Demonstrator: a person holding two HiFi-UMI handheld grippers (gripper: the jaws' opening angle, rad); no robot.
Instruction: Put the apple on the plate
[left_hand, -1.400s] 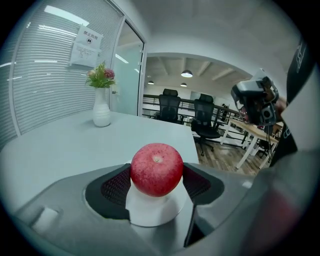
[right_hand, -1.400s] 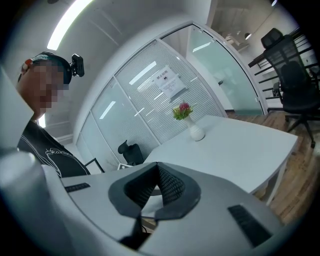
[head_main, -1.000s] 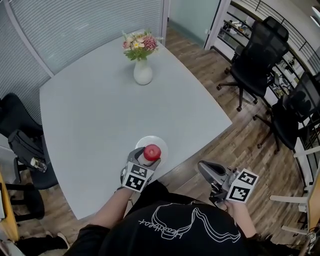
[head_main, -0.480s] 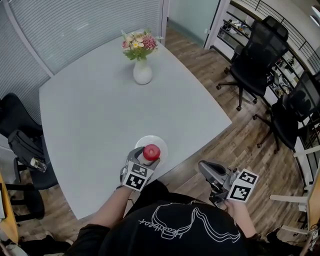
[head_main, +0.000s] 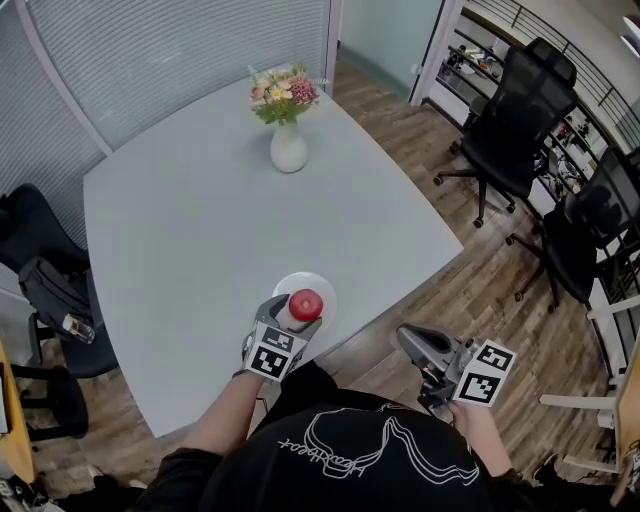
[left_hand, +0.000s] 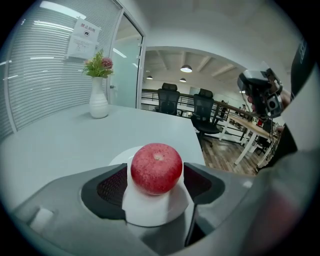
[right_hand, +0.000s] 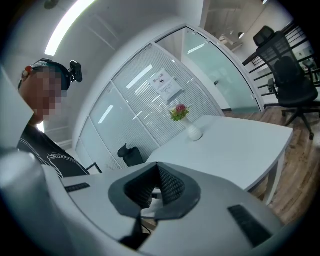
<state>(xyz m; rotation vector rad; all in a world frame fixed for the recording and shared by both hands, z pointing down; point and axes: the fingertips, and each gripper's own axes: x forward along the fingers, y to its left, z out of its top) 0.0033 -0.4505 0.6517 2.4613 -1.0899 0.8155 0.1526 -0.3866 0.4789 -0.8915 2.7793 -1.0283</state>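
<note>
A red apple (head_main: 306, 304) (left_hand: 156, 168) sits between the two dark pads of my left gripper (head_main: 299, 317) (left_hand: 156, 175), which is shut on it. Apple and jaws hover just over a small white plate (head_main: 320, 286) (left_hand: 118, 158) near the front edge of the grey table (head_main: 200, 230); whether the apple touches the plate I cannot tell. My right gripper (head_main: 414, 344) (right_hand: 157, 172) is off the table's front right corner, above the wooden floor. Its jaws are shut with nothing between them.
A white vase of flowers (head_main: 289, 148) (left_hand: 98, 102) (right_hand: 192, 131) stands at the table's far side. Black office chairs (head_main: 510, 120) are on the wooden floor to the right. Another dark chair with a bag (head_main: 45, 285) is at the table's left edge.
Nothing but a slight shift of the head view; the apple stays in the left gripper over the plate and the right gripper holds its place.
</note>
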